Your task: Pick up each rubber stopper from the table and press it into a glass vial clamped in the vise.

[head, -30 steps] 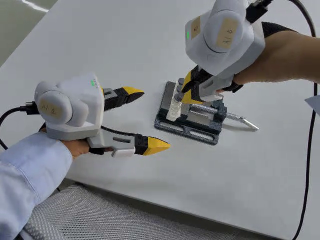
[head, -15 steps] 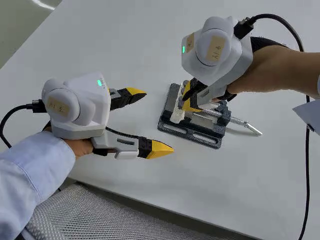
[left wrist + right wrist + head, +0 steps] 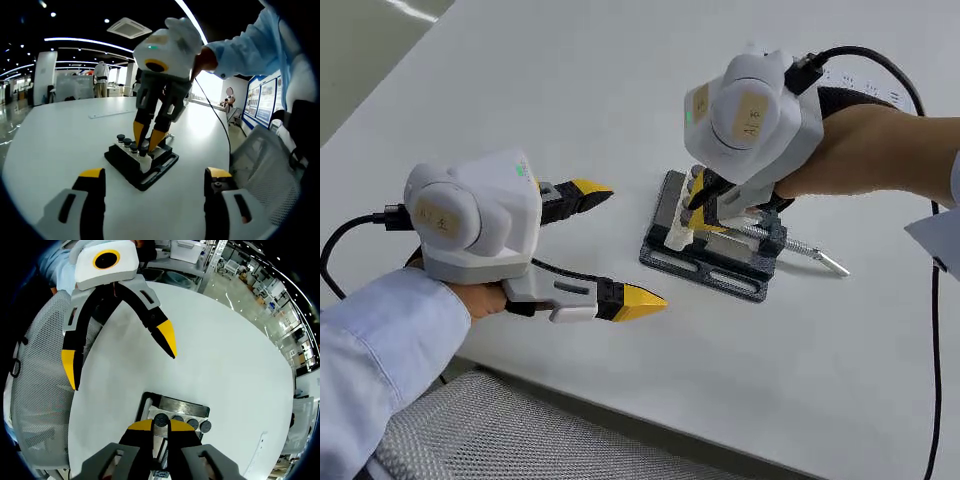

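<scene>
A: At the bottom edge of the head view, closest to the person, what is there?

B: A grey mesh chair seat. Just above it, at the lower left, a hand in a light blue sleeve holds the left gripper over the white table. Its two yellow-tipped jaws stand wide apart, with nothing between them.

A: And in the middle of the frame?

B: A black metal vise sits on the table, well apart from the left gripper. Its silver screw points to the right. It clamps a row of clear glass vials.

A: Where are the stoppers?

B: Four dark round rubber stoppers sit in a row on top of the vials, low in the right gripper view.

A: And the right gripper?

B: It comes down from the upper right, over the vise. Its jaws are nearly together, clamped on the end stopper, at the left end of that row.
</scene>
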Tool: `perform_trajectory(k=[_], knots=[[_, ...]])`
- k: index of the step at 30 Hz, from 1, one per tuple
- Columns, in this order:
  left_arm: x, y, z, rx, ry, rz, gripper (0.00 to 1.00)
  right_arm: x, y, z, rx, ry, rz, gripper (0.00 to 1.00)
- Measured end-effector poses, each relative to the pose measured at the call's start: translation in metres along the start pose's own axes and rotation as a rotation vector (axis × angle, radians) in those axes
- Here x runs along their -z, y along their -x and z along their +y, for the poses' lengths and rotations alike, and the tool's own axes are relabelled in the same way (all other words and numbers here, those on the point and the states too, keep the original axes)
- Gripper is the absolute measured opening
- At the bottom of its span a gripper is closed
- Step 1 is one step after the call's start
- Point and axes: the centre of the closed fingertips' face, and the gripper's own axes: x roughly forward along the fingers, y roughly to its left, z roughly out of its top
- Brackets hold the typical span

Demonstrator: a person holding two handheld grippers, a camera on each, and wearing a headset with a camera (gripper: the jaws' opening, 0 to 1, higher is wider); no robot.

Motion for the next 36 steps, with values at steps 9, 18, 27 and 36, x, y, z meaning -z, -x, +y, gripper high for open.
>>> perform_trajectory(k=[9,18,27,36], knots=[[0.0006,0.0003,0.0002,-0.001,0.005,-0.001,0.78,0.001,-0.0009,0.0005,0.014,0.039,0.015,0.05],[-0.0007,0.0001,0.0015,-0.005,0.006,-0.006,0.77,0.0013,-0.0007,0.0006,0.018,0.053,0.025,0.06],[-0.0012,0.0006,0.0022,-0.006,0.01,-0.012,0.77,0.0021,-0.0014,-0.0017,0.026,0.125,0.071,0.05],[-0.0007,0.001,0.0022,-0.009,0.013,-0.013,0.76,0.001,-0.0012,-0.0003,0.025,0.17,0.1,0.06]])
